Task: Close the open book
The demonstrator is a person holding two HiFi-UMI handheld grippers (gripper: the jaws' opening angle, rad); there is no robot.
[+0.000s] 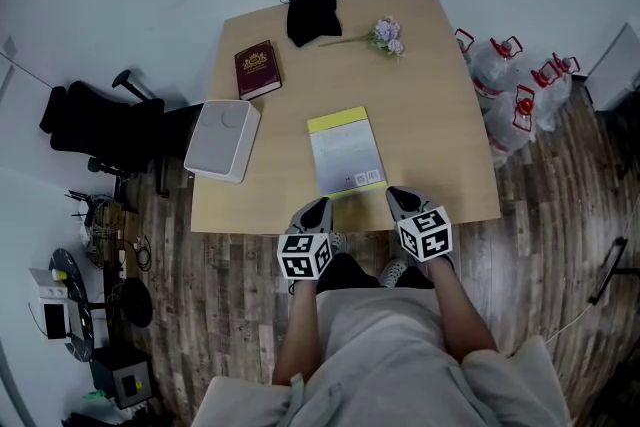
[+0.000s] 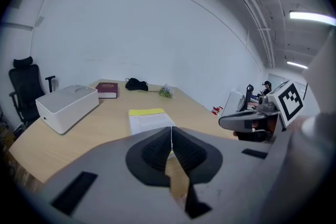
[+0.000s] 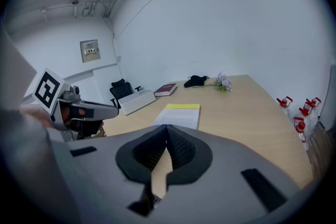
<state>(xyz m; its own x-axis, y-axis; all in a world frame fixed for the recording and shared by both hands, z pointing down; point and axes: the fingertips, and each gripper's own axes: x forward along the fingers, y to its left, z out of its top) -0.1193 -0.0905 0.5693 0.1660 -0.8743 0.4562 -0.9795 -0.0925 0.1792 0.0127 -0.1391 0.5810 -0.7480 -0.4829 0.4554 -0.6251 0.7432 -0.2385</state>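
A book with a yellow band at its far edge and a pale face lies flat on the wooden table, near the front edge. It shows one rectangular face, with small printed codes at the near corner. The left gripper view shows the book ahead of the jaws, as does the right gripper view. My left gripper hovers at the table's front edge, just left of the book's near corner, shut and empty. Just right of that corner my right gripper is shut too, with nothing in it. Neither touches the book.
A maroon book and a white box sit at the table's left. A black cloth and a sprig of flowers lie at the far edge. Water jugs stand on the floor at right, an office chair at left.
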